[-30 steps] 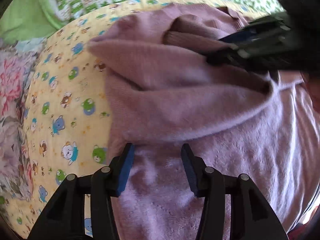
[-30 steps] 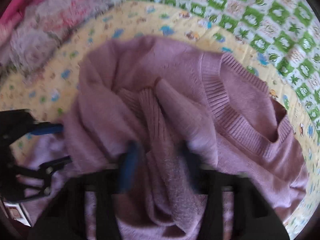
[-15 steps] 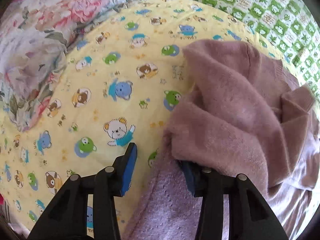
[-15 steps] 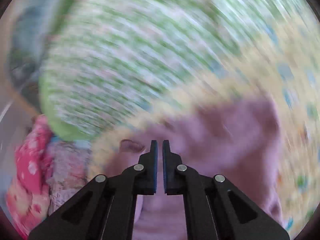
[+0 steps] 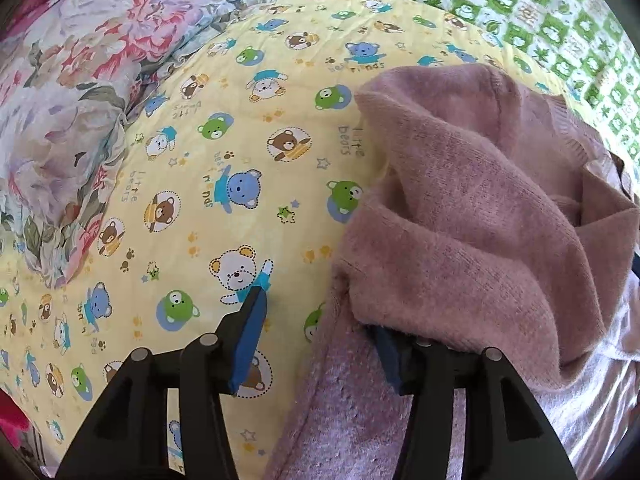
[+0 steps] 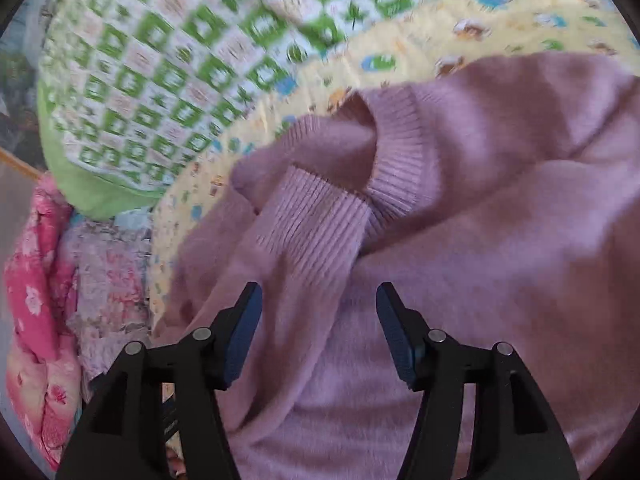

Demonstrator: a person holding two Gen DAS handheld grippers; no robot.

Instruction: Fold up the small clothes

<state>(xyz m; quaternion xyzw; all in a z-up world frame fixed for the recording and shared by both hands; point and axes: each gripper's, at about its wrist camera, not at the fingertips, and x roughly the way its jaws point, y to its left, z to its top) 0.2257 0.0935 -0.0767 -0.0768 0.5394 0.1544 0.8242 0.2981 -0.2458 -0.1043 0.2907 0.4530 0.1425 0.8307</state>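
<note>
A small mauve knitted sweater (image 5: 472, 208) lies bunched on a yellow bear-print sheet (image 5: 240, 152). My left gripper (image 5: 320, 332) is open at the sweater's left edge; a fold drapes over its right finger and hides that pad, while the left pad sits over bare sheet. In the right wrist view the sweater (image 6: 480, 200) fills the right side, with a ribbed cuff (image 6: 316, 224) lying against the ribbed neckband (image 6: 396, 160). My right gripper (image 6: 320, 320) is open and empty just above the fabric below the cuff.
A floral quilt (image 5: 80, 100) is piled on the left. A green-checked blanket (image 5: 520, 4) lies at the back; it also shows in the right wrist view (image 6: 160, 80). A pink floral bundle (image 6: 36, 280) lies at the far left.
My right gripper has opened from shut and swung back over the sweater, near the cuff. The left gripper has barely moved since half a second ago, staying at the sweater's left edge.
</note>
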